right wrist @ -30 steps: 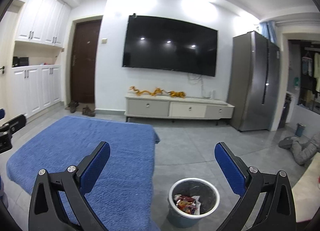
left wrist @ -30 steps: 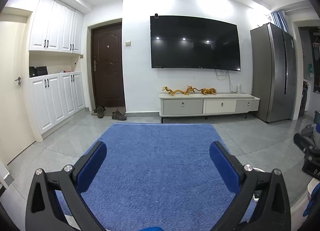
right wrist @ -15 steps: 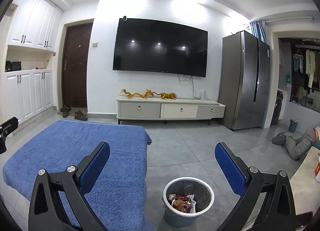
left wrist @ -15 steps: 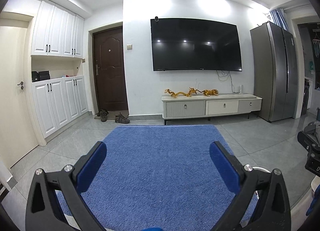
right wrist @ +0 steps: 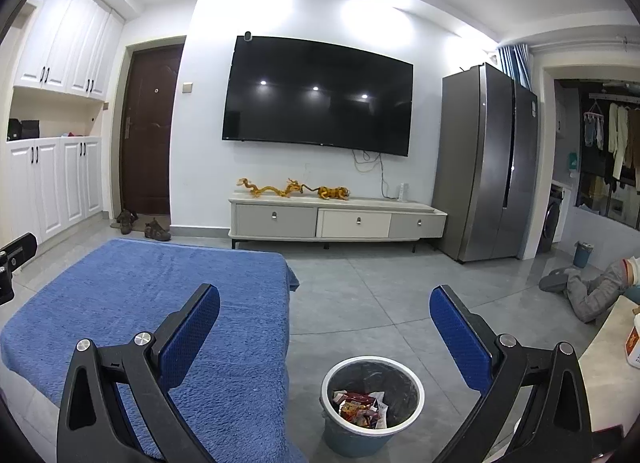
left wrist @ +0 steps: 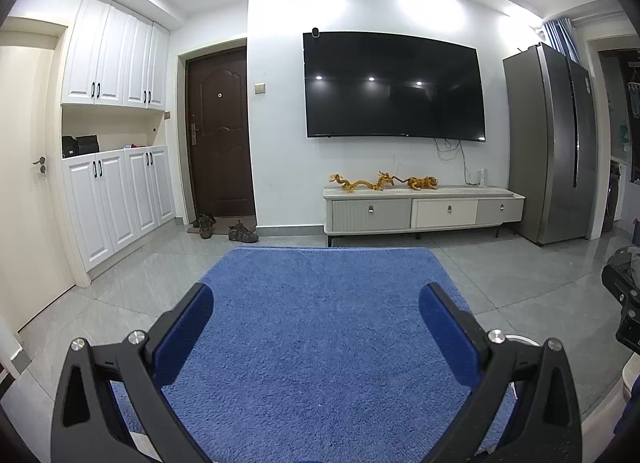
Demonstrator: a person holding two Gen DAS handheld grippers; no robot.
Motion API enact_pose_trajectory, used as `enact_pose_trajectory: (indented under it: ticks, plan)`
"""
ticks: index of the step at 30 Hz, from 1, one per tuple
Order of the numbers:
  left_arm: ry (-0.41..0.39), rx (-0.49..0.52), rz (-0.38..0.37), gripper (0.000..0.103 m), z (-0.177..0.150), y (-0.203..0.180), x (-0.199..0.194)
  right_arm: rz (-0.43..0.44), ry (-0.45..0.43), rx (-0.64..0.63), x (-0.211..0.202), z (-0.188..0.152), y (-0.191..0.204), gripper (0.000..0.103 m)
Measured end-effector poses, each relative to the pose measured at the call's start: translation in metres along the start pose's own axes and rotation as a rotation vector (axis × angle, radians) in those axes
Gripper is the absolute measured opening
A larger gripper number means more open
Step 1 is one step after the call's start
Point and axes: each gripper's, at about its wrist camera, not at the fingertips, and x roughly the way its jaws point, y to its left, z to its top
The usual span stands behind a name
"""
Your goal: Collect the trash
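A grey-blue trash bin (right wrist: 373, 403) with a white rim and a black liner stands on the floor beside the blue-covered surface (right wrist: 160, 311). Crumpled wrappers (right wrist: 360, 409) lie inside it. My right gripper (right wrist: 325, 327) is open and empty, held above and behind the bin. My left gripper (left wrist: 316, 321) is open and empty above the blue cover (left wrist: 320, 343). A sliver of the bin's white rim (left wrist: 520, 339) shows behind the left gripper's right finger. No loose trash shows on the blue cover.
A TV cabinet (right wrist: 338, 219) with golden figurines stands under a wall TV (right wrist: 318, 95). A grey fridge (right wrist: 488, 163) is at the right, white cupboards (left wrist: 116, 199) and a brown door (left wrist: 220, 135) at the left. Shoes (left wrist: 242, 231) lie by the door. A white bottle (right wrist: 634, 343) stands on a counter at far right.
Both cameras have tilted up and drawn back a little, so the room sits lower in each view. The grippers stay open and empty.
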Motion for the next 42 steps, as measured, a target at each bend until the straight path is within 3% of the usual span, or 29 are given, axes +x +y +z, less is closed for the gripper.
enact_pose_trajectory:
  ticks: [42]
  plan:
    - [0.068, -0.008, 0.051, 0.103, -0.004, 0.026, 0.075, -0.080, 0.061, -0.027, 0.069, -0.004, 0.010, 0.103]
